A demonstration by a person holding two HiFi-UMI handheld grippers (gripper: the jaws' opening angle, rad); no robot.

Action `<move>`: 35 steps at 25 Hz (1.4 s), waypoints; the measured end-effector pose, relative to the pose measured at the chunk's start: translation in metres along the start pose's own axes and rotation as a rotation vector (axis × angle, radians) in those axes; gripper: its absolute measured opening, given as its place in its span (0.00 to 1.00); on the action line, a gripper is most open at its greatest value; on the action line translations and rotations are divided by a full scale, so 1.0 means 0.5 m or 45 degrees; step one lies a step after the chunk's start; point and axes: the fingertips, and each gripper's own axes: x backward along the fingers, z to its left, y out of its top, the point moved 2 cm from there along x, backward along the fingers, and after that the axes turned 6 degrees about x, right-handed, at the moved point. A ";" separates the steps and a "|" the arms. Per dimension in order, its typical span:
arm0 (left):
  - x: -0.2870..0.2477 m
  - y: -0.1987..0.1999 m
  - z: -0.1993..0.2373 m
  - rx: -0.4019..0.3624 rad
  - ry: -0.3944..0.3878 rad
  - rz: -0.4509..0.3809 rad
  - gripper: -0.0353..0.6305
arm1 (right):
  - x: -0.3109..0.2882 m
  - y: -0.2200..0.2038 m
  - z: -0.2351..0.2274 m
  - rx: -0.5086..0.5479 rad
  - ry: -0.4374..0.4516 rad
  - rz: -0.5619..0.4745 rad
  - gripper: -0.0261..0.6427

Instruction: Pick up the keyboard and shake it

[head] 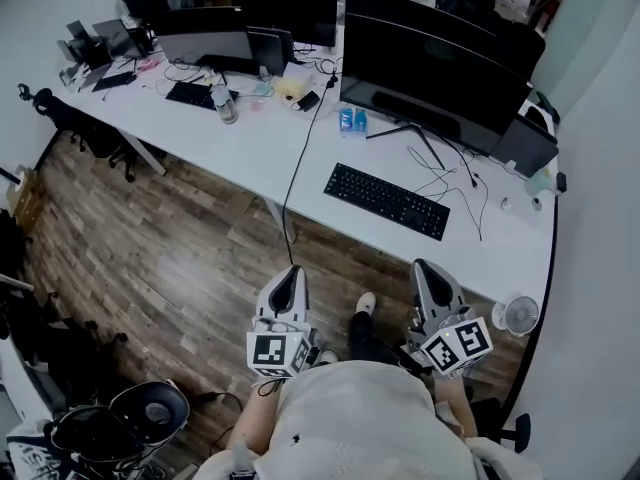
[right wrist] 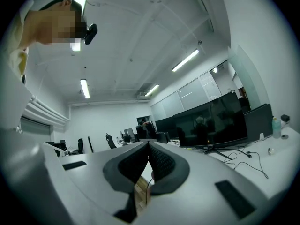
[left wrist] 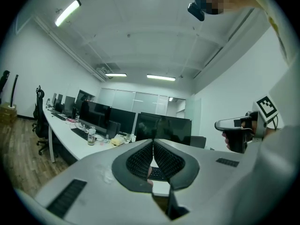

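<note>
A black keyboard [head: 387, 200] lies flat on the white desk [head: 250, 153], in front of a wide dark monitor [head: 430, 68]. Both grippers are held close to the person's body, over the wooden floor and short of the desk's edge. My left gripper [head: 291, 272] points toward the desk, jaws pressed together with nothing between them; in the left gripper view its tips [left wrist: 153, 141] meet. My right gripper [head: 421, 267] points at the keyboard's right end from a distance, and in the right gripper view it [right wrist: 148, 144] is also shut and empty. Neither gripper touches the keyboard.
Loose cables [head: 450, 178] trail right of the keyboard. A black cord [head: 293, 173] hangs off the desk's front edge. A small fan [head: 518, 314] sits at the desk's near right corner. A second keyboard [head: 193, 95] and a bottle [head: 226, 106] are farther left. A chair [head: 135, 420] stands lower left.
</note>
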 end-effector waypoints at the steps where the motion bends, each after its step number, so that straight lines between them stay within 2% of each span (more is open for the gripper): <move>1: -0.016 0.001 0.005 0.000 0.010 0.000 0.08 | -0.018 0.000 -0.011 -0.004 0.009 0.003 0.04; 19: -0.298 0.055 0.026 0.001 0.155 -0.065 0.08 | -0.267 0.071 -0.230 -0.012 0.164 0.008 0.04; 24: -0.363 0.060 0.018 0.008 0.195 -0.083 0.08 | -0.312 0.085 -0.293 -0.059 0.201 0.000 0.04; 30: -0.417 0.047 0.008 -0.005 0.209 -0.054 0.08 | -0.345 0.086 -0.361 -0.102 0.180 -0.013 0.04; 35: -0.462 0.045 0.003 -0.015 0.173 -0.035 0.08 | -0.343 0.093 -0.401 -0.113 0.126 -0.038 0.04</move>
